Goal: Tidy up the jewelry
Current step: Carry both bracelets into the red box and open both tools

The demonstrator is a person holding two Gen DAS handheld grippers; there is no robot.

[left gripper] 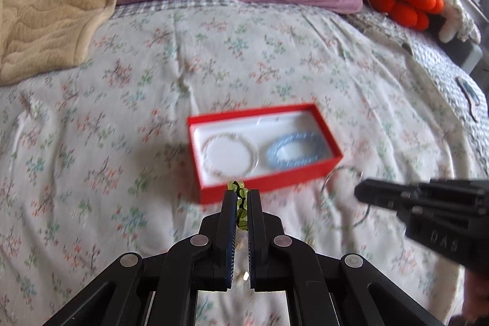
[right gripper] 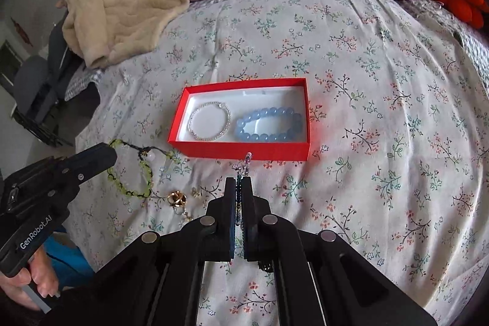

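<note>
Item: red box point(right gripper: 244, 147), lidless, white-lined, lying on the floral bedspread point(right gripper: 382, 87) near the bed's middle. It holds a silver bead bracelet point(right gripper: 210, 121) and a blue bead bracelet point(right gripper: 269, 124), just beside each other.

Item: green bead bracelet point(right gripper: 130, 170). Your left hand-held gripper point(left gripper: 240, 200) is clenched on one part of it; the loop trails towards the bed's left edge.

Item: thin beaded chain point(right gripper: 247, 162). Your right hand-held gripper point(right gripper: 241, 188) grasps it, jaws closed, just short of the box's near wall.

Item: gold piece point(right gripper: 176, 199), loose on the bedspread near the green bracelet.
</note>
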